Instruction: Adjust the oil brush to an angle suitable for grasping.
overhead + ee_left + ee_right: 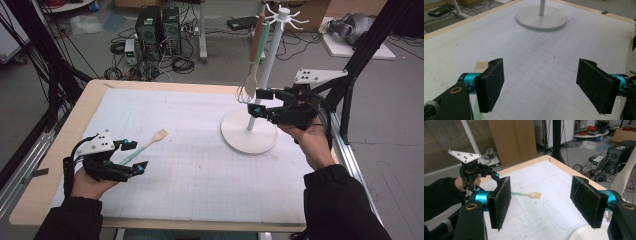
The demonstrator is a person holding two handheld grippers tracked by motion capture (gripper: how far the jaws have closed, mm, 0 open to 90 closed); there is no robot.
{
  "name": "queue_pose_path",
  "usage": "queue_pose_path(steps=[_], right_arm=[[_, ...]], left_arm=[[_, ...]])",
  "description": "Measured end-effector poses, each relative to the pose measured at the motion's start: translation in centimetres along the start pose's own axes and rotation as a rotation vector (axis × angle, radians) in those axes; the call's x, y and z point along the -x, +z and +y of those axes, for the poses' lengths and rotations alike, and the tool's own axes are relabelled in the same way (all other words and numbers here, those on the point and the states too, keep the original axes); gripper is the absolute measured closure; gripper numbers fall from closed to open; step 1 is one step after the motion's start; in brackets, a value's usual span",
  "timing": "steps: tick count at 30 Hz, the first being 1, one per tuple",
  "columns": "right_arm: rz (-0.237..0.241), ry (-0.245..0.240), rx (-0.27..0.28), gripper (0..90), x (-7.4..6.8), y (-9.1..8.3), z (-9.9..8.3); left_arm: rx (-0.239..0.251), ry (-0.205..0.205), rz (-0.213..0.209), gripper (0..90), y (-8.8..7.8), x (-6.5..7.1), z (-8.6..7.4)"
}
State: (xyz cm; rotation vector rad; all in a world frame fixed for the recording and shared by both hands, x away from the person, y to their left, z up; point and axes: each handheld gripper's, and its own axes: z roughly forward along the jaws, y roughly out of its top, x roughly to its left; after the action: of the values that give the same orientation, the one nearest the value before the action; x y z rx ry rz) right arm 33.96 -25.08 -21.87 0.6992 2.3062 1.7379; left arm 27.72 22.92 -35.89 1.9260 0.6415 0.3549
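Observation:
A spatula (pixel 150 144) with a mint-green handle and a pale wooden head lies on the white grid mat (pixel 210 170) at the left. My left gripper (pixel 136 156) is open low over its handle end; in the left gripper view (pixel 540 87) the spatula head (pixel 481 65) peeks from behind the left jaw. My right gripper (pixel 256 102) stands open beside the pole of a white utensil stand (pixel 249 134). A brown-handled spoon (pixel 255 55) and a whisk (pixel 243 93) hang from the stand's hooks. In the right gripper view (pixel 540 202) the spatula (pixel 529 194) lies far off between the jaws.
The stand's round base (pixel 541 18) sits at the mat's right. Wooden table edges border the mat. Computer towers (pixel 157 27) and cables lie on the floor behind. Black frame struts (pixel 362 50) rise at the right, others at the left.

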Motion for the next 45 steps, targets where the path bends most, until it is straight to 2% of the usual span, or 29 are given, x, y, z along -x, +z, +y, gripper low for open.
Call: queue_pose_path(steps=[16,29,36,45], right_arm=[[0.016,0.008,-0.02,28.9,-1.0,1.0,-4.4],[0.022,0.006,-0.036,27.6,-1.9,1.4,-7.2],[0.03,0.012,-0.039,26.9,-2.1,1.7,-8.2],[0.031,-0.002,-0.04,26.1,-2.4,1.8,-8.9]], left_arm=[[0.006,-0.007,0.027,22.7,-0.2,-0.2,0.1],[-0.019,-0.009,0.053,23.5,-0.2,-1.0,0.0],[-0.016,-0.025,0.07,23.6,-0.4,-1.7,-0.3],[-0.031,-0.042,0.122,25.7,-0.4,-2.7,-1.0]])
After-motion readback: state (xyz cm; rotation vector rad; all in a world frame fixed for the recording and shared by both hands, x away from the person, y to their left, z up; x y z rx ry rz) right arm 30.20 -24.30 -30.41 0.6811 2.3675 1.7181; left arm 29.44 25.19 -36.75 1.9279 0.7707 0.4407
